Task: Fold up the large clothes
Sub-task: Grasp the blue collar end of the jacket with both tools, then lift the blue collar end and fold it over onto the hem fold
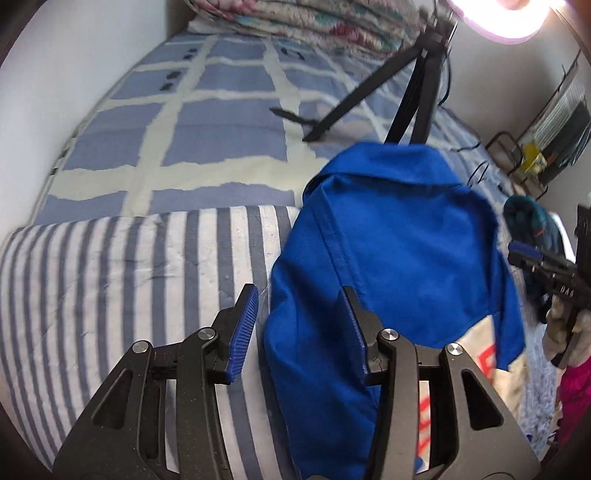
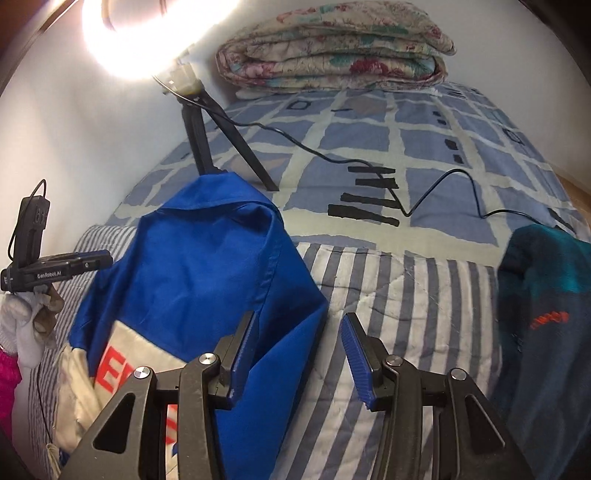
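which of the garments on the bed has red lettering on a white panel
The royal blue jacket lying between the two claws; the dark teal garment at the bed's edge only has a small orange logo.

Both wrist cameras look steeply down, close over the bed's [image 1: 110,277] striped near edge; both share the blue garment [image 1: 388,240] and tripod [image 2: 207,136].

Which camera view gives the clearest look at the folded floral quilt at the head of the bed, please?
The right wrist view: the folded floral quilt shows whole, layers and pattern visible. The left wrist view catches only its lower edge at the top of the frame.
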A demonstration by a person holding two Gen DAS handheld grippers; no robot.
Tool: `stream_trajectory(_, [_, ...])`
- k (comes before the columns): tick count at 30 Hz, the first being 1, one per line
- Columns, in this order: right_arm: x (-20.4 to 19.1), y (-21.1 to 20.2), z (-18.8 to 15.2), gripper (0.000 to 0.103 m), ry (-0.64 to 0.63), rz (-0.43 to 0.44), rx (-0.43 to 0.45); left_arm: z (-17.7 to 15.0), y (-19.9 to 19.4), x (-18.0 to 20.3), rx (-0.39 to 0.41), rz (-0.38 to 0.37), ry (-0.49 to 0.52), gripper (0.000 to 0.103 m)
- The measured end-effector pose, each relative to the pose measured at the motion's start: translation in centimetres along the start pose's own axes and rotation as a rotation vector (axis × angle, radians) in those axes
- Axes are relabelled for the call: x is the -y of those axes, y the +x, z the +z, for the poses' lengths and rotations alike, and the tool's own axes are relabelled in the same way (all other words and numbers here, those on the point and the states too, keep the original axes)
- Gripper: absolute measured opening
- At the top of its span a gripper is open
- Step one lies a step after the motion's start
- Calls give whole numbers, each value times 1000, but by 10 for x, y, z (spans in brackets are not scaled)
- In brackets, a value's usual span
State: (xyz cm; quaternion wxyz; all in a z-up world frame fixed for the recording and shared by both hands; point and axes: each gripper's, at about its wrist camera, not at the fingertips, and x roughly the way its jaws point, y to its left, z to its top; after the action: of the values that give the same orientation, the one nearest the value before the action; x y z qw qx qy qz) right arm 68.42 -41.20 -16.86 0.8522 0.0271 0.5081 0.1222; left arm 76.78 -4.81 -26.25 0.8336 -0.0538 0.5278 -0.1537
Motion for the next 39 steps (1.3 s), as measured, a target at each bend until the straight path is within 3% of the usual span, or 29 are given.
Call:
stream_trajectory(7, [2,41,9,49,22,3,-21,12,24,1,12,-47,-11,46])
stream_trajectory(9, [0,45,12,49,17,16,-9,15,26,2,15,-61,-3,39])
stream_trajectory(12, [-1,49,15,38,31,53,-3,16,29,5,10,-77,10,18])
stream_trajectory(14, [-4,49,17,25,35,60,1,13,29,9,25,-69,25,6])
stream_trajectory(17, [-9,49,18,2,49,44,7,10,25,12,53,-55,24,2])
stream_trajectory(30, [-28,-23,24,0,45,73,131,2,-56,30,195,-105,21,0])
stream_trajectory(39, [-55,-97,5,0,7,109,209,-36,-128,52,258,-121,53,0])
